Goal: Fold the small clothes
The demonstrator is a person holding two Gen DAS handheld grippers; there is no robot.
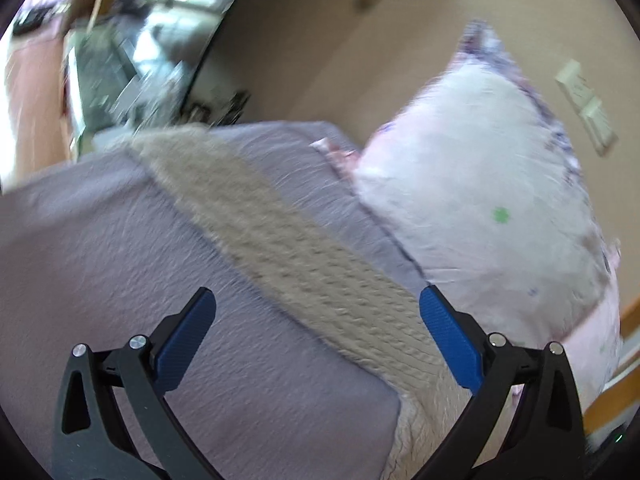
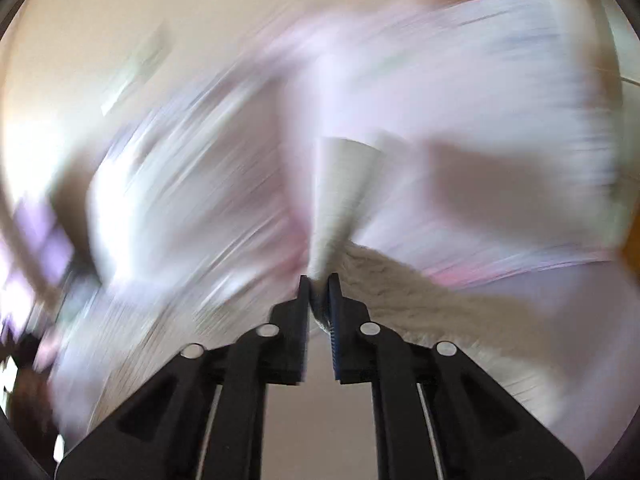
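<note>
Hanging over the bed [image 1: 100,240], the left tool [image 1: 316,320] has its two blue-padded fingers [image 1: 188,336] spread wide apart with nothing between them. Below it a beige knitted garment [image 1: 280,248] lies as a long band running diagonally across the lilac bedspread, from the far edge of the bed toward the near right, passing between the spread fingers without visibly touching them. Just beside the band, toward the right edge of the bed, a white pillow [image 1: 480,184] with a pink and purple printed border leans against the cream wall [image 1: 320,40]; a pale switch plate [image 1: 584,108] sits on that wall past the pillow.

The right wrist view is heavily blurred. The right tool [image 2: 319,280] has its jaws nearly together, pinching a piece of the beige knitted garment [image 2: 420,292]; fuzzy knit shows between the pads and spreads out to the right of the tips, while a pale ribbed strip [image 2: 340,184] rises straight up from the pinch. Behind it, white and pink fabric fills most of the view, too smeared to make out.
</note>
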